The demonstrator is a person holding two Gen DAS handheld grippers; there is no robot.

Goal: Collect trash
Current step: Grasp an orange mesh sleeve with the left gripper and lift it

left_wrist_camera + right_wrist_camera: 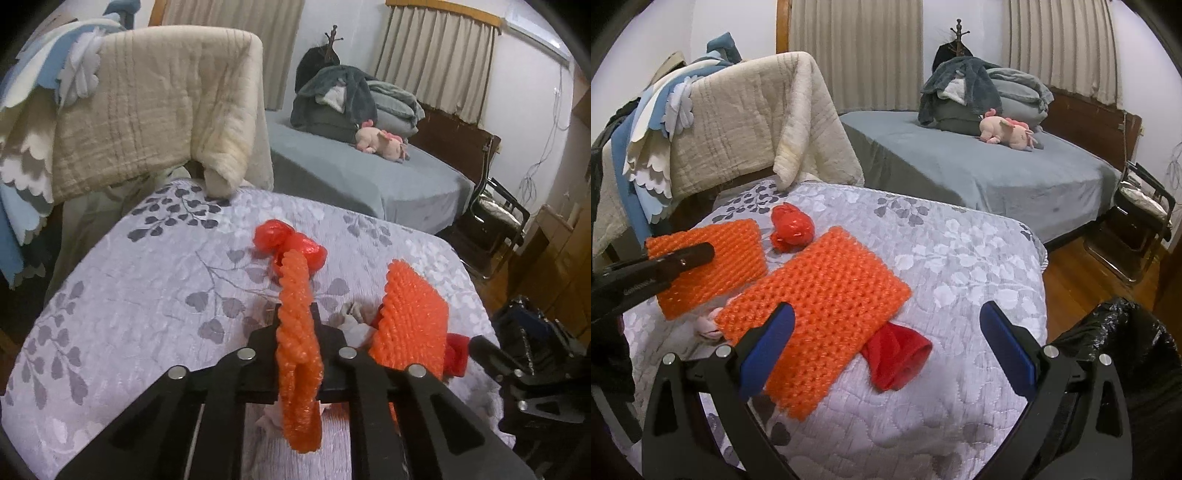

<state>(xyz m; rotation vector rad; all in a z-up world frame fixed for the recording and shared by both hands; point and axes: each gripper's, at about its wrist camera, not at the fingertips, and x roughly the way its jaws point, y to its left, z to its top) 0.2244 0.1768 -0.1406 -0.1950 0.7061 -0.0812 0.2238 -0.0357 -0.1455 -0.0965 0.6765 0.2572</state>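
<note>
My left gripper (297,325) is shut on an orange foam mesh sheet (297,332), held edge-on above the quilted table; the same sheet shows in the right wrist view (713,269) with the left gripper (698,254) clamped on it. A second orange mesh sheet (820,310) lies flat on the table, also in the left wrist view (410,321). A crumpled red plastic bag (790,229) lies behind it. A red piece (897,354) pokes out under the flat sheet. My right gripper (886,339) is open, hovering over that sheet's near edge.
A table with a grey leaf-pattern quilt (960,258) holds the trash. A black bin bag (1126,339) stands at the right. A chair draped with blankets (738,129) is behind the table. A bed (997,173) lies beyond. Crumpled pale paper (709,325) lies by the sheets.
</note>
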